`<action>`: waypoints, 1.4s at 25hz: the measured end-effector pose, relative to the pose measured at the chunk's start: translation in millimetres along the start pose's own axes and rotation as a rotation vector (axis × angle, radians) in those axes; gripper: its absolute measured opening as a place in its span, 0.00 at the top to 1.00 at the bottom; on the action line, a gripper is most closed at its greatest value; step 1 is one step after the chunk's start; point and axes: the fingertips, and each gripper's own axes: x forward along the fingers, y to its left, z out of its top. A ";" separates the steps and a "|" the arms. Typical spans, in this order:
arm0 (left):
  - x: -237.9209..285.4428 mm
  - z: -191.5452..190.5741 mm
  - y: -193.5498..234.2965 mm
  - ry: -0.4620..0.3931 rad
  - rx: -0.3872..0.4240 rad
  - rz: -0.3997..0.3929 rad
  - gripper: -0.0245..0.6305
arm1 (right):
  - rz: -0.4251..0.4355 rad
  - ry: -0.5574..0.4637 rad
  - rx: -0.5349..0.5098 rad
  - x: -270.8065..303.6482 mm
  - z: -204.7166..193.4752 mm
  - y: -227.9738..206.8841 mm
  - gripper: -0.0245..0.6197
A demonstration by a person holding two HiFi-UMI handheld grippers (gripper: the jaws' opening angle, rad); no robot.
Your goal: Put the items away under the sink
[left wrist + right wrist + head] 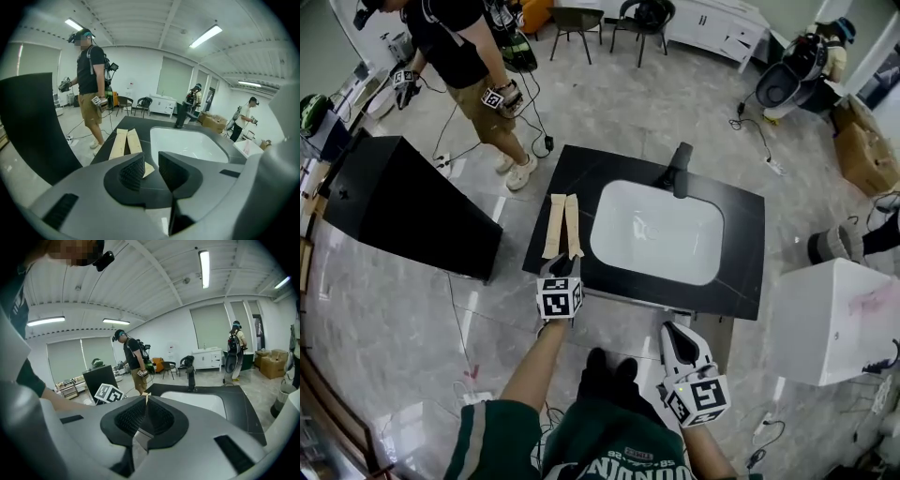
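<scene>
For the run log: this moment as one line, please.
left tongs open at strips' near end | right tongs shut, in front of counter | two strips on counter beside basin

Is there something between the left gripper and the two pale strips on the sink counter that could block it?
Nothing visible does. The left gripper is at the near end of the pale strips, with its fingers apart, and a corner of one strip shows between them. Only the black counter lies around the strips.

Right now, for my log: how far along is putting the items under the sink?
Nothing looks put away: both wooden strips lie on the counter beside the basin. Nothing is held; the left gripper is open at their near end, the right gripper shut and empty. Left: stowing both.
</scene>
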 end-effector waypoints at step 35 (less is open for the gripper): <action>94.9 -42.7 20.0 0.135 0.114 0.035 0.91 | -0.156 0.071 0.098 -22.4 -41.4 -34.3 0.90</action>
